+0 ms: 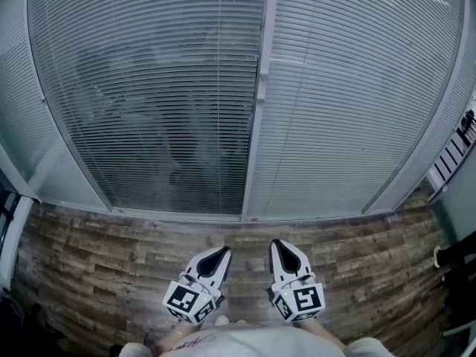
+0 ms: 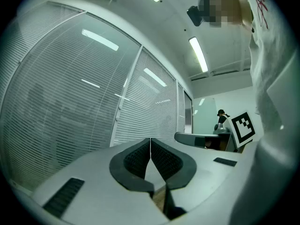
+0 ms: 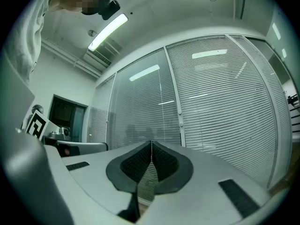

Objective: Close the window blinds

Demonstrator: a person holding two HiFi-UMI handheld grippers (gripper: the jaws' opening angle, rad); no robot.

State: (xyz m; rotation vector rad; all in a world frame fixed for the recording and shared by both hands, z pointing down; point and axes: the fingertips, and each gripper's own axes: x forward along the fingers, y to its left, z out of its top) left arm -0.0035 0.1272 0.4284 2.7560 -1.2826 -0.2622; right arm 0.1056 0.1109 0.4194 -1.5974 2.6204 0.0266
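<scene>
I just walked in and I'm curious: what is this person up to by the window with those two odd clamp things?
A person stands facing two slatted window blinds, holding a left gripper and a right gripper low in front of the body. Both grippers have their jaws together with nothing between them, and they touch nothing. The left blind shows dim shapes through its slats, while the right blind looks more solid. Nothing has been taken hold of yet.
</scene>
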